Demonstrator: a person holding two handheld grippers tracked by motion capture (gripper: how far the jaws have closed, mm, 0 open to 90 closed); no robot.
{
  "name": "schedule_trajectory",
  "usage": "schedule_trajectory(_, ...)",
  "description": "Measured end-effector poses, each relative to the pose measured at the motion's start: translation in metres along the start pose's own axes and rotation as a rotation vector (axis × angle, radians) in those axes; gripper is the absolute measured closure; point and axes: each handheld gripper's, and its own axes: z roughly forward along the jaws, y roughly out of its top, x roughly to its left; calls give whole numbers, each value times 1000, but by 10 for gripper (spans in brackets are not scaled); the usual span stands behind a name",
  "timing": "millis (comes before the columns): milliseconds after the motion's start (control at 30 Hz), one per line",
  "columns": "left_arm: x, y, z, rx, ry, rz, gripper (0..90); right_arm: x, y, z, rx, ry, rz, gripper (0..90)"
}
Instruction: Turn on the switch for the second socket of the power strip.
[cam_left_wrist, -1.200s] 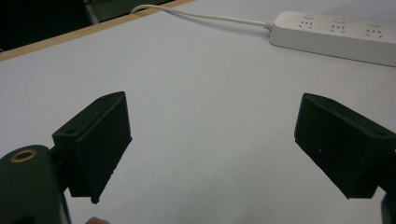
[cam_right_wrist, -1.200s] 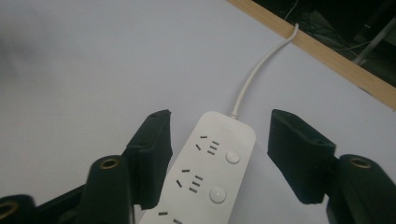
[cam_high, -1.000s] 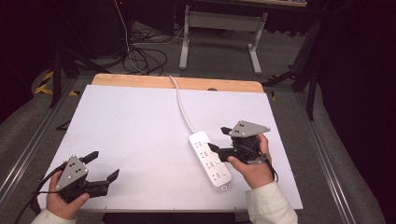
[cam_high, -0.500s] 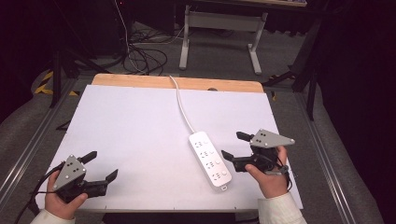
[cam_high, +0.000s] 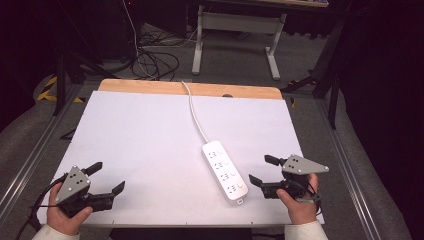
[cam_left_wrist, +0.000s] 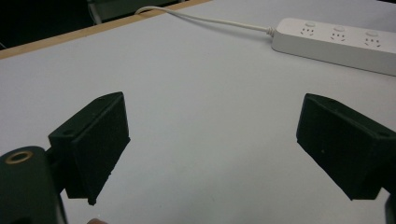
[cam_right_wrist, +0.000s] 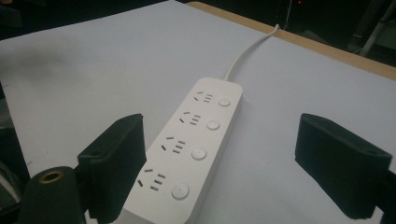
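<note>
A white power strip (cam_high: 225, 171) with several sockets and round buttons lies on the white table top (cam_high: 150, 135), and its white cable (cam_high: 195, 112) runs off over the far edge. My right gripper (cam_high: 260, 170) hovers just right of the strip's near end, pointing at it but apart from it. Its jaws have just been opening and stand open with nothing between the pads. The right gripper view has the strip (cam_right_wrist: 196, 140) lying ahead of the right gripper (cam_right_wrist: 224, 158). My left gripper (cam_high: 106, 177) rests open at the near left corner. In its own view the left gripper (cam_left_wrist: 219, 140) faces the strip (cam_left_wrist: 336, 39) far off.
A bare wooden strip (cam_high: 150, 87) borders the table's far edge. Metal rails (cam_high: 30, 160) run along both sides. Beyond the table, tangled cables (cam_high: 155, 60) lie on the floor near a white desk frame (cam_high: 235, 30).
My right gripper has drawn back from the power strip, moving right and toward the near edge, with its jaws wider apart. The left gripper has stayed put.
</note>
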Motion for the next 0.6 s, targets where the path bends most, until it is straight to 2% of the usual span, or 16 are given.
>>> schedule_trajectory(333,0,-3,1,-2,3,0,101,-4,-28,2,11,-8,17,164)
schedule_trajectory(367,0,-4,0,4,5,11,101,-4,-31,3,16,-7,22,164)
schedule_trajectory(600,0,-6,-3,-3,4,3,101,-6,-49,9,66,-22,24,164)
